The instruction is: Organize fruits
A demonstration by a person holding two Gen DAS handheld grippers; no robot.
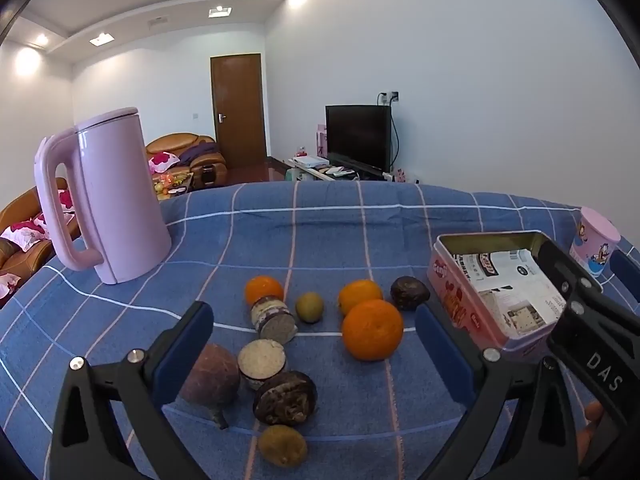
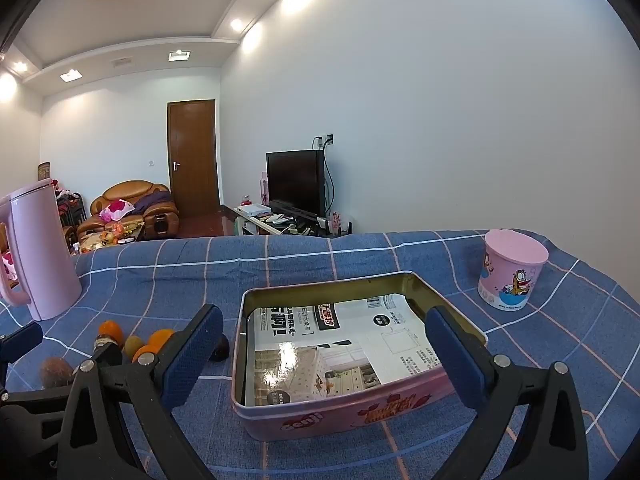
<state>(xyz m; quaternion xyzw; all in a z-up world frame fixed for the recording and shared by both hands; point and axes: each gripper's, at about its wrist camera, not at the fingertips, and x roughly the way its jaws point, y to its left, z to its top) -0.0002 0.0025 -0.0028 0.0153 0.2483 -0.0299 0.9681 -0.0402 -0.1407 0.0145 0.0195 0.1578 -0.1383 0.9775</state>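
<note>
Several fruits lie on the blue checked cloth in the left wrist view: a large orange (image 1: pixel 372 330), two smaller oranges (image 1: pixel 359 295) (image 1: pixel 264 289), a kiwi-like fruit (image 1: pixel 309 307), dark passion fruits (image 1: pixel 409 293) (image 1: pixel 285 398), a purple-brown fruit (image 1: pixel 210 380) and a yellowish fruit (image 1: pixel 282 445). My left gripper (image 1: pixel 312 344) is open above them, holding nothing. The pink tin box (image 2: pixel 360 412) holds only printed paper. My right gripper (image 2: pixel 324 350) is open just above the tin's front, empty.
A tall pink kettle (image 1: pixel 108 196) stands at the left back. A pink cartoon cup (image 2: pixel 512 274) stands right of the tin. Two wrapped round snacks (image 1: pixel 274 316) (image 1: pixel 262 362) lie among the fruit. The table's far edge drops to a living room.
</note>
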